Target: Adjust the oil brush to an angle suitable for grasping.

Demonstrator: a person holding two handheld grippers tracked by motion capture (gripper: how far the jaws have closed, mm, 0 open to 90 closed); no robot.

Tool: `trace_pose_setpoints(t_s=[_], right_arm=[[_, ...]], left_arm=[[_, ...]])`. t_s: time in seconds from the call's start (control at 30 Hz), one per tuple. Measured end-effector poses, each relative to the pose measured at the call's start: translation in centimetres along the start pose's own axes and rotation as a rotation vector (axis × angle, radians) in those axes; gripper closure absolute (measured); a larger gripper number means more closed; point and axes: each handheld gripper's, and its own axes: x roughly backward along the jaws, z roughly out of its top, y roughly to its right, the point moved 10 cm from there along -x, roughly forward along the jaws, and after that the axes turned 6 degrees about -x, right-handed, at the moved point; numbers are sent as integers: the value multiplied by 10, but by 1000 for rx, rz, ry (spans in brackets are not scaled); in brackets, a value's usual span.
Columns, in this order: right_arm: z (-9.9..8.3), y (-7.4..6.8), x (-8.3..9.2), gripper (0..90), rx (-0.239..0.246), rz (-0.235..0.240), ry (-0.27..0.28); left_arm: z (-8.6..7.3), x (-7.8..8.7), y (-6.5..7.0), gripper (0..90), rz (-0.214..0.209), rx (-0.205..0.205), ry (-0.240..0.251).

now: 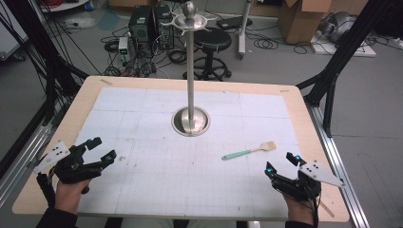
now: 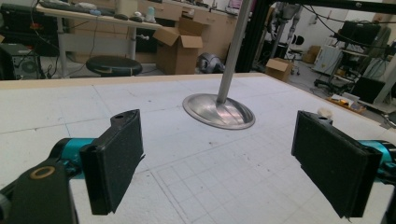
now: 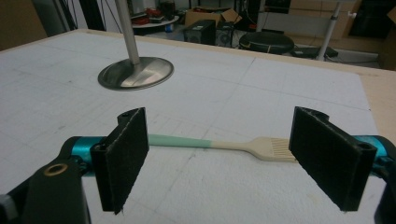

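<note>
Two tools, left [image 1: 96, 151] and right [image 1: 282, 163], both wide apart, empty, right near the brush [image 1: 249, 152].

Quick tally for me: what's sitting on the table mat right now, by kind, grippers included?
Brushes: 1, the green-handled brush
Metal stands: 1, the pole stand
Grippers: 2, the left gripper and the right gripper, both open with nothing between the jaws
Total: 4
</note>
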Motion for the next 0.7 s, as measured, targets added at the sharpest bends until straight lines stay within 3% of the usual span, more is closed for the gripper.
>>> trace_pose_setpoints(t_s=[0.43,0.53,0.7], right_arm=[[-4,-1,-8,188,0,8,-26],[-1,-8,-14,198,19,25,-30],[8,-19,-28,211,5,55,-24]], left_arm=[[-1,-1,-2,171,8,7,1],[-2,0,0,171,1,-5,-6],[-2,1,-2,171,11,3,-6]])
